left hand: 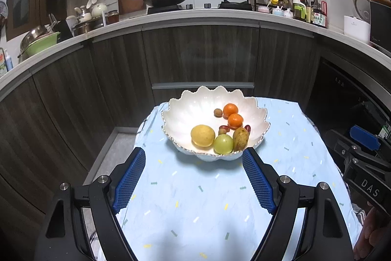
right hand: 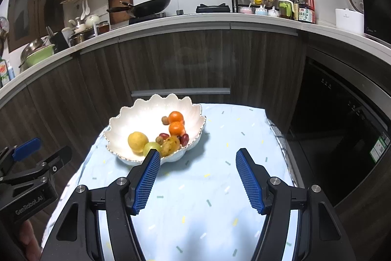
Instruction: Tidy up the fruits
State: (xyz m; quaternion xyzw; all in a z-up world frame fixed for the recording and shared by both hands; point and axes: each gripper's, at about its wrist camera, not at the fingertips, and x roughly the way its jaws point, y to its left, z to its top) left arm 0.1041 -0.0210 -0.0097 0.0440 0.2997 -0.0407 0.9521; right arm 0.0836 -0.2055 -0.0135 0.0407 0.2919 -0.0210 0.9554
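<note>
The left claw (left hand: 193,155) hangs over the near part of the desk (left hand: 195,207). Its two blue fingers (left hand: 129,180) are wide apart, with nothing between them. The right claw (right hand: 198,158) is beside it, over the same blue cloth (right hand: 215,187). Its fingers are apart too, and they hold nothing.

Past both claws sits a white bowl (left hand: 185,111) with a wavy rim. It stands near the far edge of the desk, closer to the far left corner. All the fruit is inside the bowl. A yellow fruit (left hand: 202,135) lies near the front, touching a green fruit (left hand: 223,144). A brownish-yellow fruit (left hand: 240,138) leans just beside the green one. Two small oranges (left hand: 230,109) sit behind them, touching each other. A few small red and brown fruits (left hand: 224,128) lie in between.
</note>
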